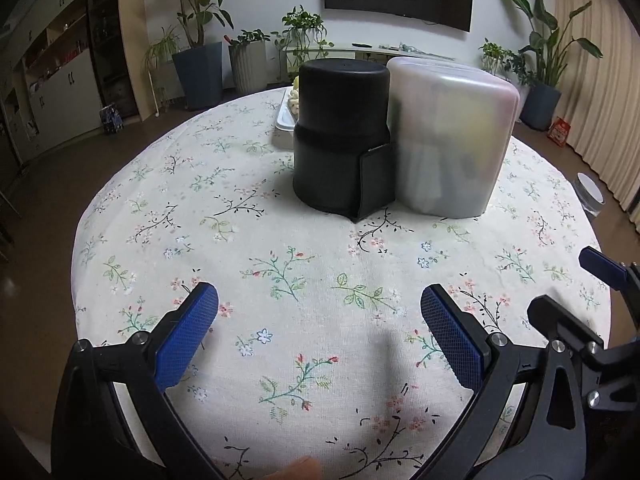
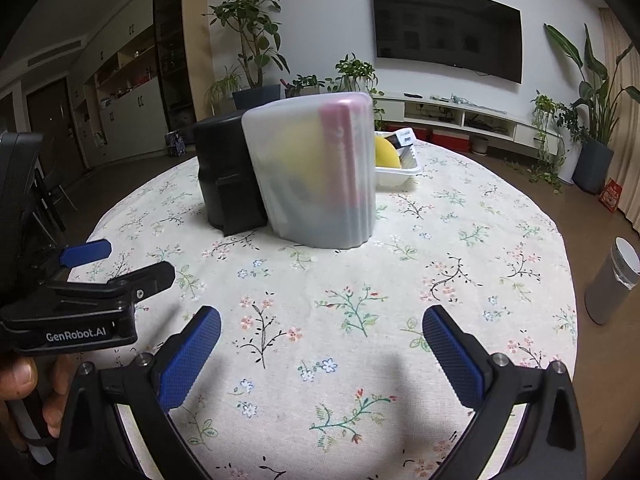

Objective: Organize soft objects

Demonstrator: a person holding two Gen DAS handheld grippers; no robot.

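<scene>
A translucent plastic container point(image 1: 448, 136) stands upright on the round table, with yellow, pink and dark soft items blurred inside; it also shows in the right wrist view point(image 2: 316, 172). A black cylindrical container point(image 1: 340, 136) touches its left side and shows in the right wrist view point(image 2: 224, 172) too. A white tray point(image 2: 400, 170) behind holds a yellow object point(image 2: 386, 152). My left gripper point(image 1: 320, 312) is open and empty, low over the cloth in front of the containers. My right gripper point(image 2: 322, 336) is open and empty beside it.
The floral tablecloth point(image 1: 280, 264) covers the table. The right gripper's body point(image 1: 600, 320) shows at the left view's right edge; the left gripper's body point(image 2: 80, 296) at the right view's left. A grey bin point(image 2: 612, 280) stands on the floor. Potted plants and a TV line the far wall.
</scene>
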